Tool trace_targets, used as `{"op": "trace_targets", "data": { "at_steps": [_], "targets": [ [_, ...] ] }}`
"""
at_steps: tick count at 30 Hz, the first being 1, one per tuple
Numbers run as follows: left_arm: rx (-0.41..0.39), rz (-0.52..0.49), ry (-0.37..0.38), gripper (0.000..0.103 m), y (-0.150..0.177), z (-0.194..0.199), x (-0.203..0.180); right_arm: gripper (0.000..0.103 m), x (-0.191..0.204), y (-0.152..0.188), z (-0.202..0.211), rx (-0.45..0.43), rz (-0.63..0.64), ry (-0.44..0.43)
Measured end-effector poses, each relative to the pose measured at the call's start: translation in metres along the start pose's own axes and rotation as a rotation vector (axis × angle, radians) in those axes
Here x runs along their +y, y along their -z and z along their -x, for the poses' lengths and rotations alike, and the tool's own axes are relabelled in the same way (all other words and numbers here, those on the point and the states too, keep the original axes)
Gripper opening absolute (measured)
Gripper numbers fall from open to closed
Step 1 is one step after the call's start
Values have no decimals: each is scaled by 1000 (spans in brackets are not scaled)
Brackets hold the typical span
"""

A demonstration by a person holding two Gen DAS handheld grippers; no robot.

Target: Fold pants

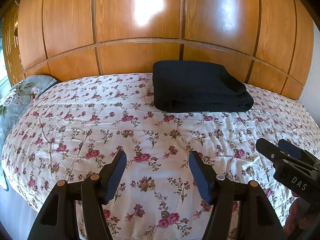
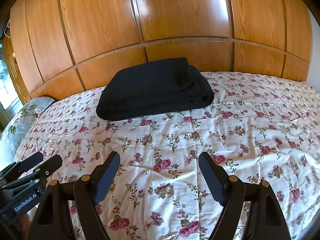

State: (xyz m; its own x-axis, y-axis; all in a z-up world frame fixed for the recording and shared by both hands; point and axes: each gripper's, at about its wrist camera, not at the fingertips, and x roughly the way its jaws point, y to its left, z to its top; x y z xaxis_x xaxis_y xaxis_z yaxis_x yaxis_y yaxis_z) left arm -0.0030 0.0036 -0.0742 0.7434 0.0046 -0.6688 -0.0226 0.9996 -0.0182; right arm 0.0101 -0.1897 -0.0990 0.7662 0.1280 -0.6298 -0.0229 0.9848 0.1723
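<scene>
The dark navy pants (image 1: 200,88) lie folded in a thick rectangular bundle at the far side of the bed, near the wooden panel wall; they also show in the right wrist view (image 2: 156,90). My left gripper (image 1: 158,156) is open and empty, hovering above the floral bedspread (image 1: 100,124) well short of the pants. My right gripper (image 2: 160,158) is open and empty too, at a similar distance. Each gripper shows at the edge of the other's view: the right one (image 1: 274,146) and the left one (image 2: 48,160).
A glossy wooden panelled wall (image 1: 140,30) stands right behind the bed. A grey floral pillow (image 1: 18,96) lies at the left end of the bed, next to a bright window. The bedspread (image 2: 240,132) stretches to the right.
</scene>
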Motion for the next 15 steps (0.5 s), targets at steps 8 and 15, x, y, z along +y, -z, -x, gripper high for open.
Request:
{"op": "trace_targets", "data": {
  "at_steps": [8,15],
  "targets": [
    [8,-7,3,66,1,-3,0,81,-1,1,-3,10,-4,0],
    [30,-2,2,66,3,-9,1,81,-3,2,-9,27,-10,0]
  ]
}}
